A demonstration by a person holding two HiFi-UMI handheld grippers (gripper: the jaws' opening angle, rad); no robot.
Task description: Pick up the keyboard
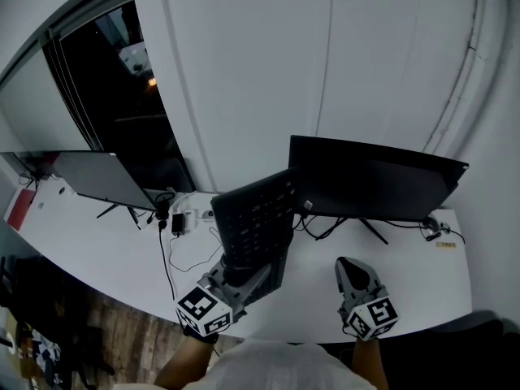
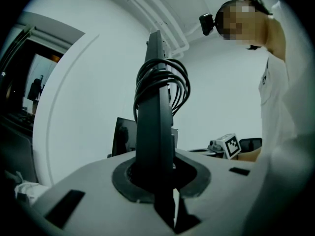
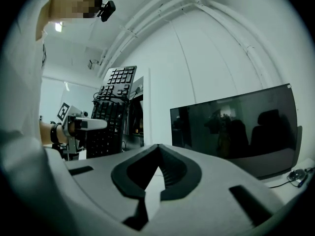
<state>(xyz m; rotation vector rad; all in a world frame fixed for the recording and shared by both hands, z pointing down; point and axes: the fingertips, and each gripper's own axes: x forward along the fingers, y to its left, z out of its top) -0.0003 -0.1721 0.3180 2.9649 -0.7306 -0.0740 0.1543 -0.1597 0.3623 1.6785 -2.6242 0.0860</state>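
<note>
The black keyboard (image 1: 256, 222) is off the white desk (image 1: 406, 279), raised on end and tilted, with my left gripper (image 1: 253, 276) shut on its lower edge. In the left gripper view the keyboard (image 2: 155, 127) stands edge-on between the jaws of my left gripper (image 2: 156, 181), and its coiled black cable (image 2: 165, 80) hangs near the top. From the right gripper view I see the keyboard's keys (image 3: 112, 109) and the left gripper (image 3: 83, 125) at the left. My right gripper (image 1: 349, 266) hovers over the desk's front right, shut and empty (image 3: 157, 173).
A dark monitor (image 1: 374, 181) stands just behind and right of the keyboard, also large in the right gripper view (image 3: 236, 127). A second screen (image 1: 93, 177) is at far left. Cables (image 1: 172, 254) and a plug (image 1: 176, 223) lie on the desk. A person (image 2: 283, 97) stands close behind.
</note>
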